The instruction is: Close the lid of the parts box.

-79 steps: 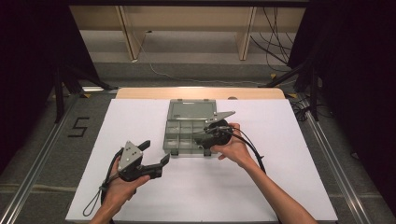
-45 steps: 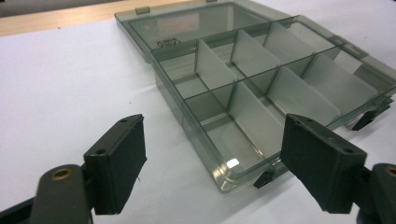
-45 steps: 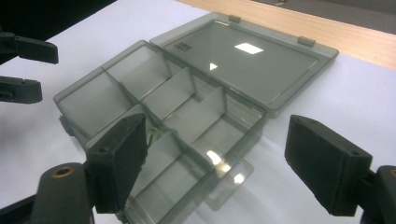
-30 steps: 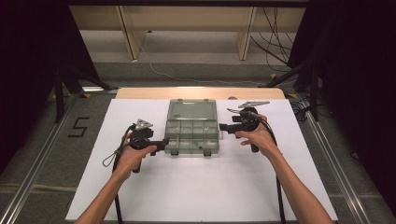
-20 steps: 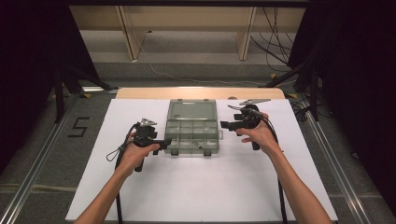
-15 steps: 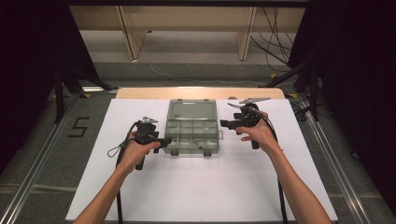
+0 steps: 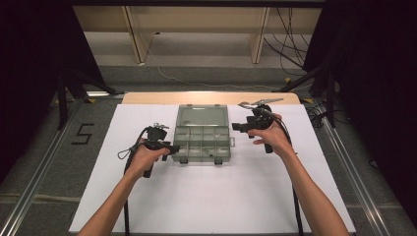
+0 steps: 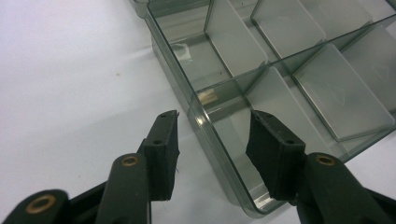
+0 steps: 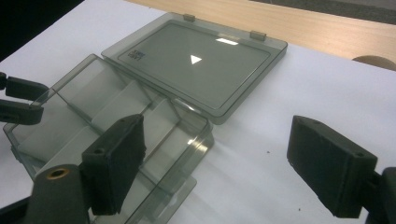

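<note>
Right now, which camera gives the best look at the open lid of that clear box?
The right gripper view: the lid lies flat open, hinges and white triangle plain. The high view shows it small and far. The left gripper view shows the box's compartments, not the lid.

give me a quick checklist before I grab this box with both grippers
1. Box open, lid lying flat: ok.
2. Left gripper open, jaws straddling the box's side wall: ok.
3. Right gripper open: ok.
4. Right gripper lined up on a wall: not ok, one jaw over the box, the other over bare table.
5. Compartments empty: cannot tell for all; those in view look empty.
</note>
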`<state>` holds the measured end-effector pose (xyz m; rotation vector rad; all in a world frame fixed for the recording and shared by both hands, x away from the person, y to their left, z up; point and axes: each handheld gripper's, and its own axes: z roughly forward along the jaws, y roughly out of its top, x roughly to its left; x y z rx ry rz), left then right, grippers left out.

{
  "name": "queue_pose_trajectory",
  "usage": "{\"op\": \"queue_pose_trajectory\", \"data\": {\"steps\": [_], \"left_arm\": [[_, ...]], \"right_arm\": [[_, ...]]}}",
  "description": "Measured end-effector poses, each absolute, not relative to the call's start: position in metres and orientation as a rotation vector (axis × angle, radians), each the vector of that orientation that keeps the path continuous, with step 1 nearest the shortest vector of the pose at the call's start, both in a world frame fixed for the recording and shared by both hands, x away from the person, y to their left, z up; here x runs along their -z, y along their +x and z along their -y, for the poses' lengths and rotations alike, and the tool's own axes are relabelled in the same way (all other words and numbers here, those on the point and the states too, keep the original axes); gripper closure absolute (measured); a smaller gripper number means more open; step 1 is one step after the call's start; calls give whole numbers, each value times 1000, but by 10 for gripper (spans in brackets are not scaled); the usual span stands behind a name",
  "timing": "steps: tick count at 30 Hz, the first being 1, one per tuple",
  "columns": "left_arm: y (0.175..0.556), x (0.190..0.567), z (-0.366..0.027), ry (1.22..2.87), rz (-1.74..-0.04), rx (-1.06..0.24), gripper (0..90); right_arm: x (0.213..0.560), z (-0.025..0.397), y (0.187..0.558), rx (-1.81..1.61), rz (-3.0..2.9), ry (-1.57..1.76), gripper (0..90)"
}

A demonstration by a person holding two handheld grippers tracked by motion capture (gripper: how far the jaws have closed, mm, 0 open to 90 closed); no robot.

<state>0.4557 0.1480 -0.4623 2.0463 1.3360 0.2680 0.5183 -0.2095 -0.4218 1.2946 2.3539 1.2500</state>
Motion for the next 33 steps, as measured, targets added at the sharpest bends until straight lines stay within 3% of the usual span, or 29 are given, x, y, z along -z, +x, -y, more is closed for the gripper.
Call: {"op": "queue_pose_trajectory", "data": {"steps": [16, 33], "left_arm": [[453, 460, -150, 2069, -1368, -231, 707], [453, 460, -150, 2085, -1353, -234, 710]], "right_arm": [[419, 197, 526, -1215, -2379, 1324, 216], [437, 174, 563, -1177, -2400, 1460, 196]]}}
